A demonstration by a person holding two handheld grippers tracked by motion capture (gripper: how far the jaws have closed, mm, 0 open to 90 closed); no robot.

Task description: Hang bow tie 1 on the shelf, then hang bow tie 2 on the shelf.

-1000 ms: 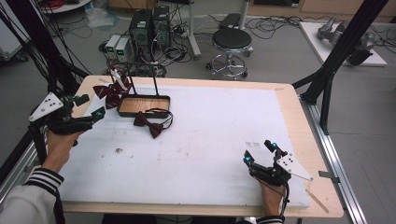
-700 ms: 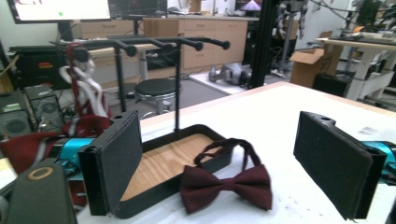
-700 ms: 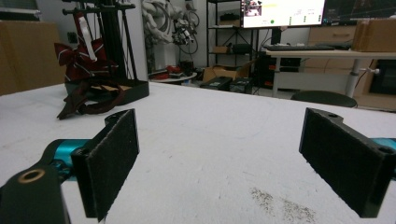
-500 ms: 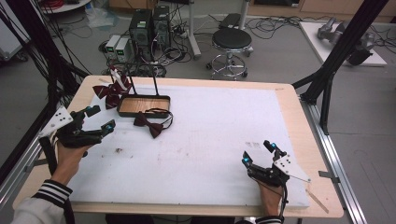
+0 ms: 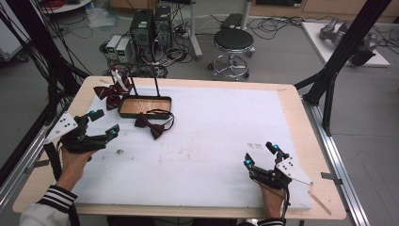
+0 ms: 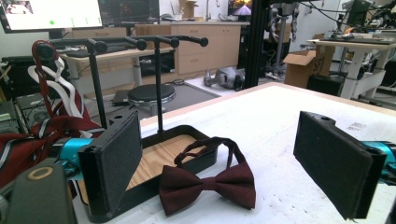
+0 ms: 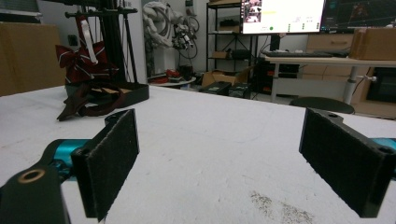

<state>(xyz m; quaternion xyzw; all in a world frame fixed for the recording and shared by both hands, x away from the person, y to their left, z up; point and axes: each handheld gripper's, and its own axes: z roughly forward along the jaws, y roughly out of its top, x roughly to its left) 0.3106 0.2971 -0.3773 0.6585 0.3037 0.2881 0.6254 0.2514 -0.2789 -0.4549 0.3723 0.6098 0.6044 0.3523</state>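
A dark red bow tie (image 5: 153,125) lies flat on the white foam mat (image 5: 211,141), its strap looped against a black tray (image 5: 123,113) with a wooden floor. My left gripper (image 5: 105,123) is open, left of the bow tie and a short way from it. In the left gripper view the bow tie (image 6: 208,184) lies between and beyond my open left gripper (image 6: 222,161), beside the tray (image 6: 201,158). My right gripper (image 5: 259,154) stands open near the front right of the mat. In the right gripper view, the right gripper (image 7: 229,161) holds nothing and the bow tie (image 7: 91,105) is far off.
A black rack (image 5: 133,84) rises from the tray. Striped red bow ties (image 5: 110,89) with white straps hang at its left end. A stool (image 5: 234,40) and computer cases (image 5: 150,21) stand on the floor beyond the table's far edge.
My left gripper has moved right and toward the near edge, now level with the bow tie. The right gripper has barely shifted.
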